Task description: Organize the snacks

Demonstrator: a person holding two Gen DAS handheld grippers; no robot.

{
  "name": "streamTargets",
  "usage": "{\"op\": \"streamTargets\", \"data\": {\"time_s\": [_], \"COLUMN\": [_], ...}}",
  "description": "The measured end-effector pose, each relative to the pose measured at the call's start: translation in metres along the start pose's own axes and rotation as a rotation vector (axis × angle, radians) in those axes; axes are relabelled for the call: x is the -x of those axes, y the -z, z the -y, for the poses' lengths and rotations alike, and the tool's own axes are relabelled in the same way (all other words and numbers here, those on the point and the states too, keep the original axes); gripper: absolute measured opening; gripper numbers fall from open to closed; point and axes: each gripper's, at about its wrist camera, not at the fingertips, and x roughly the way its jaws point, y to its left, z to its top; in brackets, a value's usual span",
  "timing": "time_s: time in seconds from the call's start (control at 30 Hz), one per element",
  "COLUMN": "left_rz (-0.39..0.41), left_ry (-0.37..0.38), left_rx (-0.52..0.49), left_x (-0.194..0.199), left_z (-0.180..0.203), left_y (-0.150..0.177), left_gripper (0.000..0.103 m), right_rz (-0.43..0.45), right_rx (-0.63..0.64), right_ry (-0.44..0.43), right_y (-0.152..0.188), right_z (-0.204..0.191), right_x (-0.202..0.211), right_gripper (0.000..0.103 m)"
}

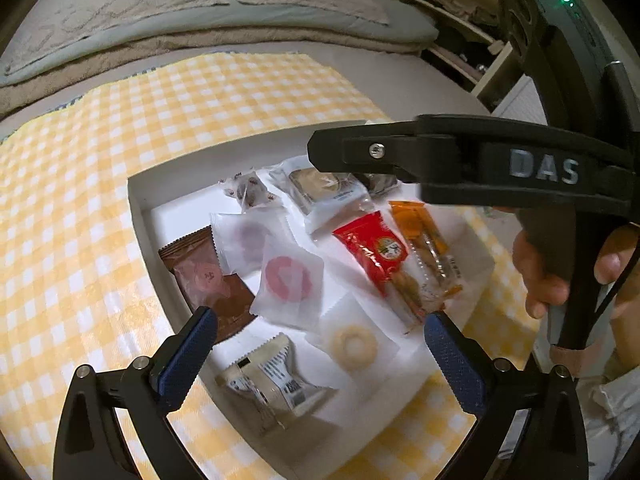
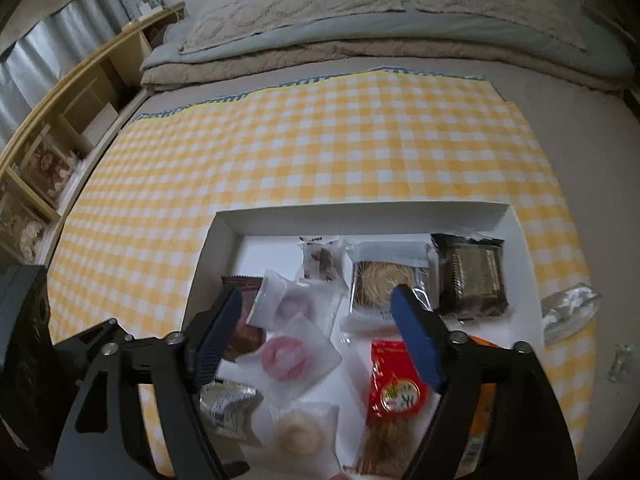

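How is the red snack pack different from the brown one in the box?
The red pack is shiny bright red with a round gold label, while the brown pack is dull brown with a pinkish picture. The red pack lies toward the box's right side beside an orange pack; the brown pack sits against the left wall. The red one looks longer and narrower, the brown one squarer. Both lie flat inside the white box.

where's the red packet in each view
Left wrist: red packet right of centre in the white box, beside the orange packet.
Right wrist: red packet low, right of centre, partly behind the right finger.
Shared landmark: pink ring snack to its left.
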Motion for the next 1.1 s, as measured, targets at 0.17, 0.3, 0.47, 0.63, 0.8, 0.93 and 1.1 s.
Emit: {"op": "streamTargets", "data": {"time_s": [0.17,0.3,0.47,0.63,0.8,0.93,1.1], "left_rz": [0.026,0.055,0.101,0.156,0.195,0.225,0.302], "left_ry": [-0.033,-0.058,-0.156,-0.215,-0.257,-0.288,-0.333], "left_rx": [0.007,0.041,0.076,0.112,0.113,0.112,0.107], "left_x": [0.022,0.048,0.084,0.125,0.158,0.180,0.212], "left_z": [0.009,0.010,0.017,0.031,0.047,0.057,0.065], "left_y": [0.007,0.015,0.021,0.030,0.045,0.060,0.084], "left_gripper": [0.103,0.103,0.103,0.103,0.103,0.103,0.103], "right_rz": [0.035,0.049,0.090,0.133,0.168,0.217,0.273], "right_rx": [-0.022,-0.027,-0.007,0.027,0.045,0.071,0.071], "right_ry": [0.022,0.055,0.077,0.092,0.089,0.103,0.095], "right_y": [0.004,0.007,0.014,0.023,0.040,0.054,0.071], "right_z": [0.001,0.001,-0.005,-0.015,-0.026,-0.035,-0.042], "right_x": [0.021,0.036,0.068,0.100,0.136,0.162,0.190], "right_gripper": [0.103,0.103,0.103,0.103,0.103,0.103,0.103]}}
